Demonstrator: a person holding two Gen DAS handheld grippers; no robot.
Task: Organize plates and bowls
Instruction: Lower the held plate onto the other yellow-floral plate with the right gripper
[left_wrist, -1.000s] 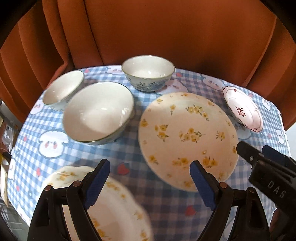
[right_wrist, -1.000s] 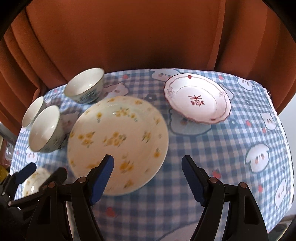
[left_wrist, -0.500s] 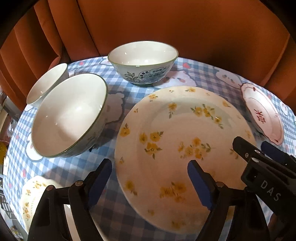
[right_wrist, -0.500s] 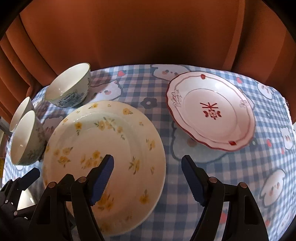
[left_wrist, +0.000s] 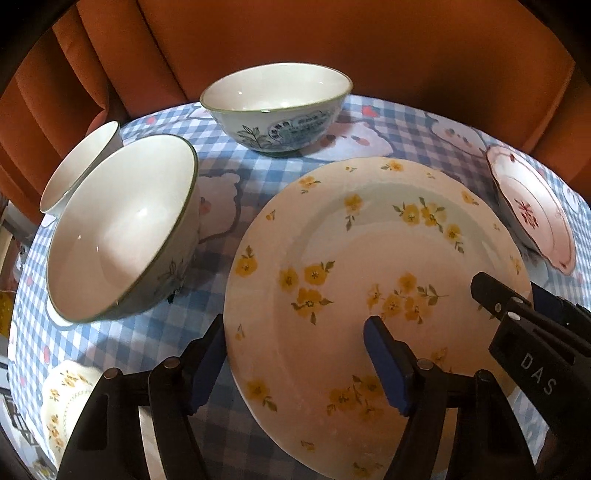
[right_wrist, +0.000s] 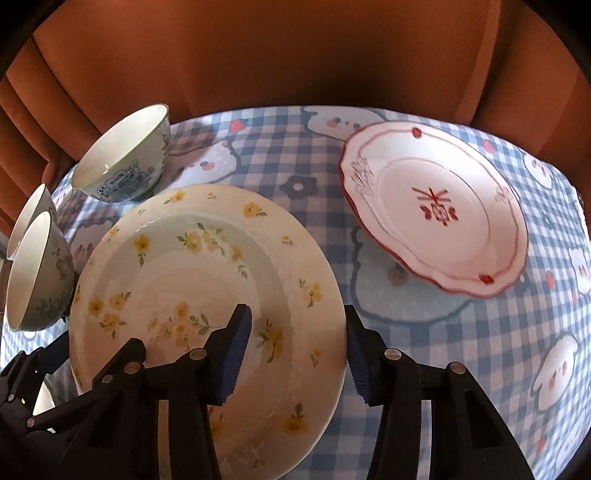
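A large cream plate with yellow flowers (left_wrist: 369, 277) lies on the checked tablecloth; it also shows in the right wrist view (right_wrist: 199, 295). My left gripper (left_wrist: 295, 365) is open and straddles the plate's left near rim, one finger outside, one over the plate. My right gripper (right_wrist: 295, 350) is open and straddles its right near rim. A white bowl (left_wrist: 122, 229) stands left of the plate, a smaller bowl (left_wrist: 81, 166) behind it, a blue-patterned bowl (left_wrist: 277, 107) at the back. A red-trimmed plate (right_wrist: 436, 210) lies to the right.
A small yellow-flowered plate (left_wrist: 66, 398) sits at the near left edge of the table (right_wrist: 480, 350). An orange curtain (right_wrist: 295, 55) hangs behind the table. The right gripper's body (left_wrist: 535, 332) shows at the right of the left wrist view.
Both grippers have moved forward and down to the yellow-flowered plate; their open fingers now straddle its near rim on either side.
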